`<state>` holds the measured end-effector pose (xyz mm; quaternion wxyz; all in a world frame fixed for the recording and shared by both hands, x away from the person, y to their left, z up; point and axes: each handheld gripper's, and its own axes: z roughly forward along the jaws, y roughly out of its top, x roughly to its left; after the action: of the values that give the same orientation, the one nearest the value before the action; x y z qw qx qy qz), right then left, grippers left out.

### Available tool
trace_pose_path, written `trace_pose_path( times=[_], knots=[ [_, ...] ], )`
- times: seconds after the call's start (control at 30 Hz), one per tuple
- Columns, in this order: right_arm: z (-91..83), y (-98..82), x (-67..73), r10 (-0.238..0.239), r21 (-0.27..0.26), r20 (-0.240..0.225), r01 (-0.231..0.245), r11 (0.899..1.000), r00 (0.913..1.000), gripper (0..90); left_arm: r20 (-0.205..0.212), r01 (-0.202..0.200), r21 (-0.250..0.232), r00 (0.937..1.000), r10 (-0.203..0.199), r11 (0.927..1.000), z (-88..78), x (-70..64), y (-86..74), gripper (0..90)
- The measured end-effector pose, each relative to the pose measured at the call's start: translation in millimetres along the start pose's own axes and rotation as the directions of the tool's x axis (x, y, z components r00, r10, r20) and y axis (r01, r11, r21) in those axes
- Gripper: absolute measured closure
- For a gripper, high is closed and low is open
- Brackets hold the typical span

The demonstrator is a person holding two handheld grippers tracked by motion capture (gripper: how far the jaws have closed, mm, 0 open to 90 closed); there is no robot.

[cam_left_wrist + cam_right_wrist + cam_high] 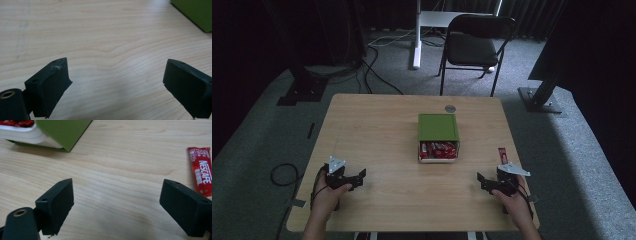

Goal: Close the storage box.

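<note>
Sachet (pixel 201 171) lies flat on the counter (pixel 377 135), loose, near the right edge. In the right gripper view it sits at about 2 o'clock of the right gripper (pixel 117 202), just beyond the right-hand jaw, long axis running away from the camera. In the high view it's at 12 o'clock of that gripper, close by.

Box (pixel 438 127) is mid-counter, green sleeve on top, white tray (pixel 438 159) poking out toward the person with more red sachets inside. Loose sachet is well apart from it, at its 4 o'clock.

Jaws: both grippers wide open, nothing held. Left gripper (pixel 116 80) hovers over bare wood near the front-left, box corner at its 1 o'clock.

Likely step: pick the loose sachet and drop it in the tray. To do it well: swing right gripper toward 2 o'clock, turn so the jaws straddle the narrow width, come low, pinch mid-length. It's thin and flat, so expect slip; scraping a jaw under one edge should help.

Room: open wood between sachet and tray, clear path. Counter edge is close on the sachet's right, so don't push it that way.
</note>
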<state>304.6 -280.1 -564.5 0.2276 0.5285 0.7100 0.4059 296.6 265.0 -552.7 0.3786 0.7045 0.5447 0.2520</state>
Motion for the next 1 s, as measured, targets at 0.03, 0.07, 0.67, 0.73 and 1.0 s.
trace_pose_path(
  times=[0.03,0.07,0.67,0.73,1.0],
  knots=[
    [-0.3,-1.1,0.1,-0.003,0.001,0.003,0.003,1.0,1.0,11.6,-0.01,0.001,0.003,1.0,-0.001,1.0,-0.8,1.3,-1.8,7.7],
    [-0.4,-2.0,0.0,-0.004,0.003,0.007,0.004,1.0,1.0,11.6,-0.016,0.003,0.007,0.9999,-0.003,1.0,-1.6,2.8,-3.7,7.7],
    [4.3,-14.7,3.5,-0.012,0.055,0.083,0.008,0.998,0.9965,11.6,-0.178,0.062,0.038,0.9826,-0.054,0.9973,-13.9,27.5,-27.9,7.7],
    [4.1,-14.8,3.6,-0.01,0.054,0.093,0.005,0.999,0.9957,11.6,-0.183,0.069,0.038,0.9812,-0.06,0.9969,-14.3,29.4,-28.2,7.7],
    [5.1,-16.5,3.9,-0.005,0.107,0.111,-0.007,0.994,0.9938,11.6,-0.223,0.091,0.079,0.9723,-0.071,0.9927,-15.4,34.0,-30.3,7.7]
  ],
)
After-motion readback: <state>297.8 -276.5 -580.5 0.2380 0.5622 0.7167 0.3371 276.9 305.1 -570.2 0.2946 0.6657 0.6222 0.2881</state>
